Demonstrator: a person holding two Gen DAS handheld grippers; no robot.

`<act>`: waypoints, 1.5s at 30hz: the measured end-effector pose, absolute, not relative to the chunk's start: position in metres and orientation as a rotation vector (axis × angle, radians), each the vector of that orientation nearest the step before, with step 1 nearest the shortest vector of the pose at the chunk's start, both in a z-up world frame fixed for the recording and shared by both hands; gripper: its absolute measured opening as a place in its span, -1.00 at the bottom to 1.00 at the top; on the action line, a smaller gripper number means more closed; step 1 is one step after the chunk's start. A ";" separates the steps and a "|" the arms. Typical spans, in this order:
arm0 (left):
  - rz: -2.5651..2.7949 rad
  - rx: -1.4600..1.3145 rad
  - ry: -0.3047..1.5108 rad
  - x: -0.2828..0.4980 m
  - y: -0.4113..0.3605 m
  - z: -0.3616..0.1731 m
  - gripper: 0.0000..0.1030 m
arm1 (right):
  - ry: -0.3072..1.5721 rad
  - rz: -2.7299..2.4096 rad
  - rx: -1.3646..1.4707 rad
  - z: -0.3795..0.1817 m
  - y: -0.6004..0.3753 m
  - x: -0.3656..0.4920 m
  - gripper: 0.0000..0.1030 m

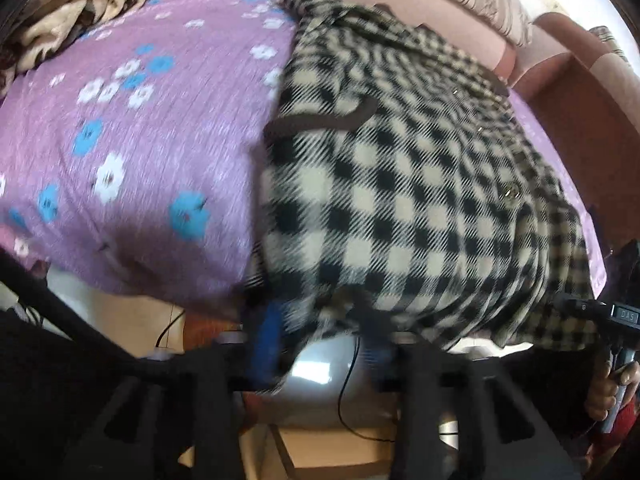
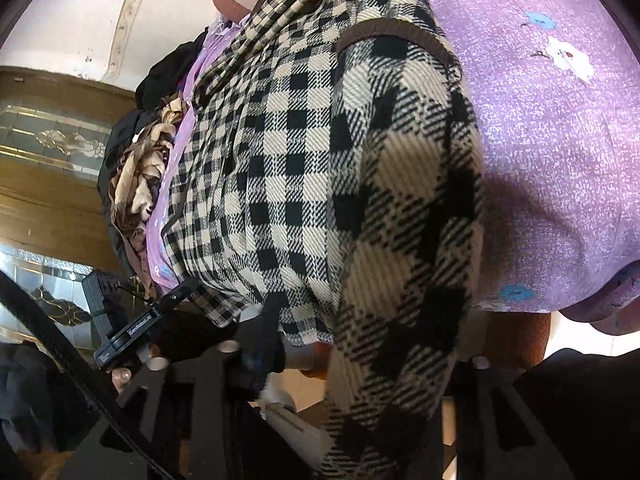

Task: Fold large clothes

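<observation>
A black-and-cream checked coat (image 1: 400, 184) lies spread on a bed covered by a purple flowered sheet (image 1: 132, 140), its lower hem hanging over the near edge of the bed toward both claws. The left claw (image 1: 320, 320) sits at that hem with its fingers drawn close together and checked cloth bunched between them; motion blur hides the pads, so the pinch reads as likely, not certain. Seen from the right wrist, the right claw (image 2: 360, 360) has a hanging fold of the coat (image 2: 304, 184) draped between its two fingers, which stand partly apart; whether they press the cloth cannot be told. The person's other hand (image 1: 612, 388) shows to the far right of the left claw. The coat looks thick, woolly and soft, fairly heavy for clothing: it will likely sag and drag, not slide, and hold a fold without springing back. The hem corners, just ahead of each claw, seem the best holds. A brown-trimmed pocket flap (image 1: 320, 122) lies farther ahead.
</observation>
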State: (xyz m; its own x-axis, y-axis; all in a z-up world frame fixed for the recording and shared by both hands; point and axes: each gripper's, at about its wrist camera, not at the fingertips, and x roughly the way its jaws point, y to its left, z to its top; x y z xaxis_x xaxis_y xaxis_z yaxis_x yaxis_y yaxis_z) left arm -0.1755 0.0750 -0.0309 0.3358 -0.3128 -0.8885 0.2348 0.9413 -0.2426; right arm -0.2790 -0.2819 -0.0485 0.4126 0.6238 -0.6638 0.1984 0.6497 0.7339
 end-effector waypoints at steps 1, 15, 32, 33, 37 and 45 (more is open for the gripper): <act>-0.364 -0.087 1.190 -0.176 0.077 -0.031 -0.90 | 1.150 0.315 0.857 -0.048 -0.281 -0.279 -0.53; -0.531 -0.306 1.064 -0.128 0.085 0.070 -0.93 | 0.934 0.436 0.648 0.062 -0.286 -0.216 -0.84; -0.241 -0.350 0.899 0.067 0.077 0.096 0.35 | 0.857 -0.034 0.557 0.047 -0.390 -0.081 0.11; -0.232 -0.336 0.884 0.068 0.079 0.095 0.35 | 0.844 -0.042 0.533 0.051 -0.390 -0.084 0.15; -0.292 -0.324 0.926 0.079 0.074 0.079 0.35 | 0.821 -0.065 0.381 0.060 -0.383 -0.083 0.21; -0.330 -0.149 0.999 0.107 0.034 0.041 0.37 | 0.843 -0.154 0.224 0.042 -0.392 -0.049 0.51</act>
